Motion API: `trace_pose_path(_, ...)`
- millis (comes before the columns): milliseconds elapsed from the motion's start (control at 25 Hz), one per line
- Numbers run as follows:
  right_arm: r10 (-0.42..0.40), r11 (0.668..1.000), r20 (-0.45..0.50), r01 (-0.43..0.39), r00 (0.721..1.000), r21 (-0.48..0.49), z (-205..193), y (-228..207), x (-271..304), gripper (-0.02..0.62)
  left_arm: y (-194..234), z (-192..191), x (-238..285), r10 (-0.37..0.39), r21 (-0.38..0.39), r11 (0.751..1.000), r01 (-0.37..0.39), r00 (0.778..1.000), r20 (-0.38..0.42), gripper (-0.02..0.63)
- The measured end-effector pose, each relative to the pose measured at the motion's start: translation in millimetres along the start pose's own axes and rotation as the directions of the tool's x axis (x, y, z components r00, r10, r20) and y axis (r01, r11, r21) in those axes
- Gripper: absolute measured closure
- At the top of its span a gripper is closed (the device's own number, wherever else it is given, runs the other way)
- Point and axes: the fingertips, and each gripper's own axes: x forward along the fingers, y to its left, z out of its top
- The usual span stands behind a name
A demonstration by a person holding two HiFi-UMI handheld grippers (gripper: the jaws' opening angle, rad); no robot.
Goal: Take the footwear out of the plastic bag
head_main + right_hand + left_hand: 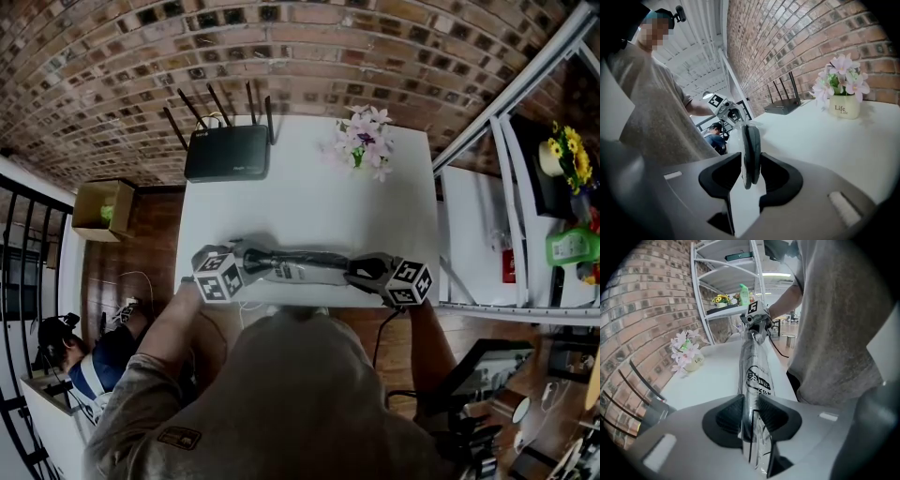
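Fingers (pixel 727 417) of the left gripper (pixel 751 414) are pinching the clear film of the plastic bag (pixel 757 376). They are standing nearly together, with only thin printed plastic between them and no shoe in that bite. On the right gripper (pixel 751 174) the fingers (pixel 777 177) are standing wider, closing on the dark footwear (pixel 751 150) through the film, and the sole's edge is filling the gap pad to pad.

From the head view, the bag is stretching level between the two, with the left gripper at its 9 o'clock end and the right gripper at its 3 o'clock end, just over the near edge of the white counter (pixel 309 206). The split looks deliberate (one hand anchoring plastic alone, the other anchoring the contents), so that drawing the hands apart would slide the footwear out rather than drag the whole package. The footwear is lying inside the bag, so the removal is not yet done.

A router (pixel 228 152) is sitting at 11 o'clock on the counter and a pot of flowers (pixel 364 141) at 1 o'clock, both well apart from the work.
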Motion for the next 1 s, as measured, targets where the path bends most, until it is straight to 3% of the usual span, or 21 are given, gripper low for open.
trace_pose_path(240, 0.005, 0.997, -0.079, -0.011, 0.997, -0.076, 0.1, 3.0, 17.8, 0.459, -0.8, 2.7, 2.2, -0.012, 0.020, 1.000, 0.012, 1.000, -0.004, 0.505)
trace_pose_path(880, 0.004, 0.996, -0.076, -0.010, 0.997, -0.087, -4.0, 4.9, 4.6, 0.485, 3.4, -20.8, -16.3, 0.008, -0.046, 0.999, -0.009, 1.000, -0.015, 0.533)
trace_pose_path(920, 0.003, 0.996, -0.078, -0.010, 0.997, -0.089, -4.1, 5.0, 4.4, 0.485, 3.2, -19.9, -16.4, 0.004, -0.053, 0.999, -0.005, 1.000, -0.010, 0.522)
trace_pose_path(1000, 0.002, 0.996, -0.080, -0.009, 0.997, -0.093, -4.0, 5.4, 3.8, 0.485, 3.0, -16.1, -17.1, -0.004, -0.066, 0.998, 0.004, 1.000, 0.004, 0.428)
